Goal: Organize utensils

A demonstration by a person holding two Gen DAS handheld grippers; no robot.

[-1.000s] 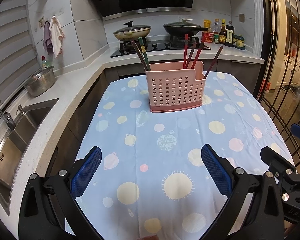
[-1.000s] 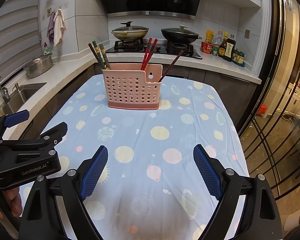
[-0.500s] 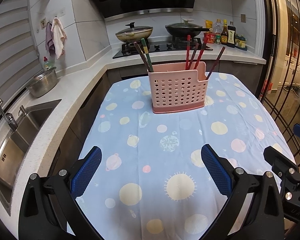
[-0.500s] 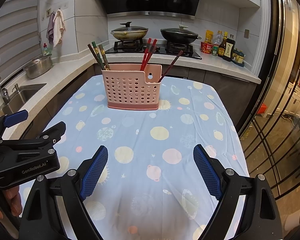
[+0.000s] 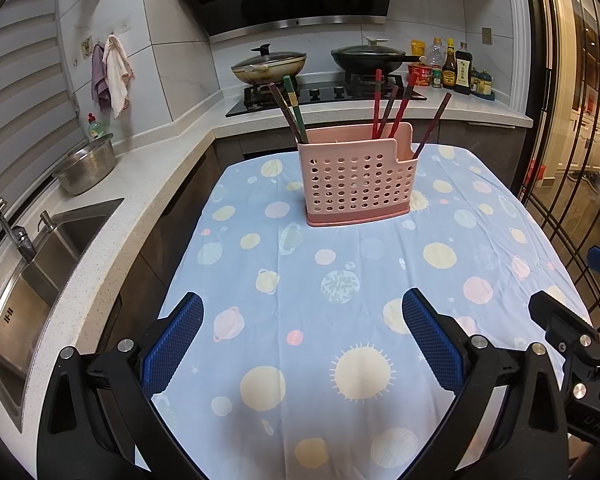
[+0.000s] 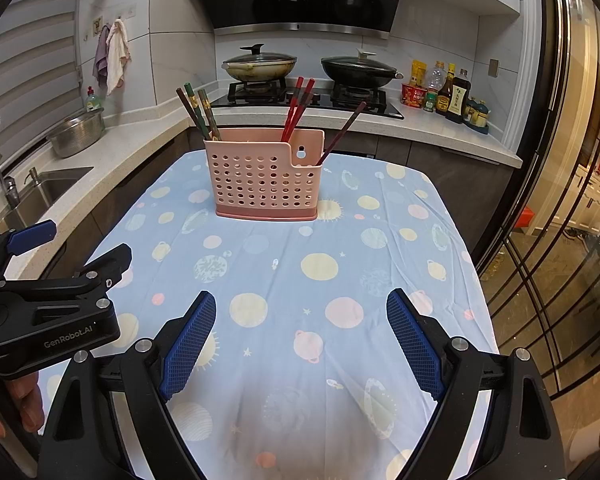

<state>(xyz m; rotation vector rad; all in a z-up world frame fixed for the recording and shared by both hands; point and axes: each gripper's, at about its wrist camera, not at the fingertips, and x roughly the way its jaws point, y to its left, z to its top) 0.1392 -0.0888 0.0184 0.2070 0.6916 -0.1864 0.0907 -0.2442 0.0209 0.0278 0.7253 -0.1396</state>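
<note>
Between the earliest left-wrist frame and now, the pink utensil holder [image 5: 358,184] sits slightly higher and further right in view; the right-wrist view is unchanged, and both claws keep the same wide spread.

Surroundings: holder stands upright on the worktop [image 5: 300,360], which is covered by a blue cloth printed with planets and suns. Behind it runs a kitchen counter with a hob, a lidded pan [image 5: 268,66] and a black wok [image 5: 370,58]. Sauce bottles [image 5: 456,68] cluster at the counter's right end. A steel bowl [image 5: 86,166] and a sink [image 5: 32,264] lie along the left counter. Cloth between claws and holder is bare; nothing blocks the path.

Utensils: dark and green chopsticks [image 5: 290,110] lean out of the holder's left end, red chopsticks [image 5: 388,106] stand in the middle, and one brown chopstick [image 5: 434,122] leans from the lower right compartment.

Left claw [image 5: 302,350]: jaws wide apart, holding nothing, well short of the holder.

Right claw [image 6: 300,346]: jaws wide apart, empty, also well apart from the holder. In its view the left claw's black body appears at the left edge.
</note>
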